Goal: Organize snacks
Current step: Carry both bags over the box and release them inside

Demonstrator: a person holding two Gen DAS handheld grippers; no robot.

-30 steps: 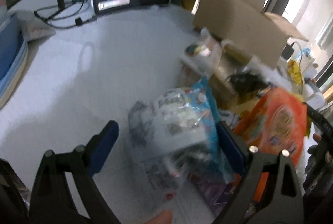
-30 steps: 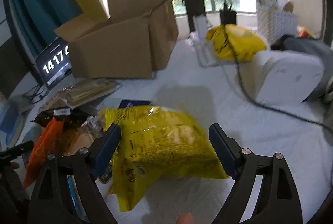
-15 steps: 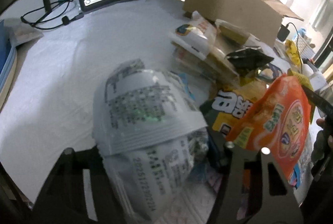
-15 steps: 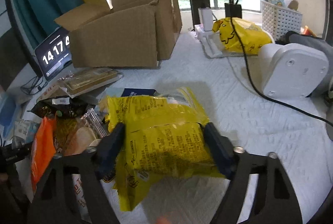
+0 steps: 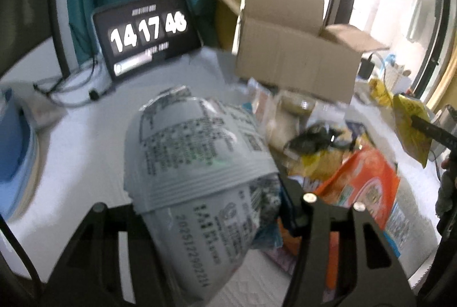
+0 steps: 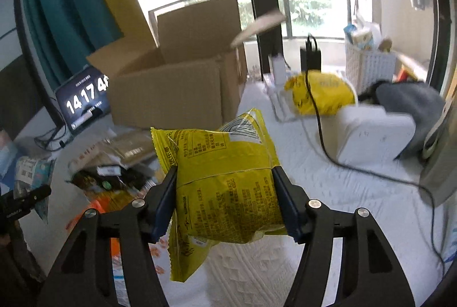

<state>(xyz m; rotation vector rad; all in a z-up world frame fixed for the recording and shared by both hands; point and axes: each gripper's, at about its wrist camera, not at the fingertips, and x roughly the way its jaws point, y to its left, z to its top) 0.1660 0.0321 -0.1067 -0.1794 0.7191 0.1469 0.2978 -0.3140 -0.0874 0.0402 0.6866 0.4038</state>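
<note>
Both claws angled downward above the white-covered bench (image 6: 300,264) | open brown cardboard box (image 6: 177,90) behind, heap of loose snack packets (image 5: 328,153) between | left claw (image 5: 205,210) clamped on grey printed snack bag (image 5: 200,164), lifted | right claw (image 6: 225,193), jaws just closing, clamped on yellow crinkly snack bag (image 6: 225,181), held clear of bench.

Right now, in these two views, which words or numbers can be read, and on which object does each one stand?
"14 17 48": black clock screen beside the brown cardboard box; the last digit is blurred.
"2025122902211", roughly: date code on the grey-white printed snack packet.
Yellow crinkly snack bag: dense print and a barcode, too small to read.
Orange snack bag: lettering blurred.
</note>
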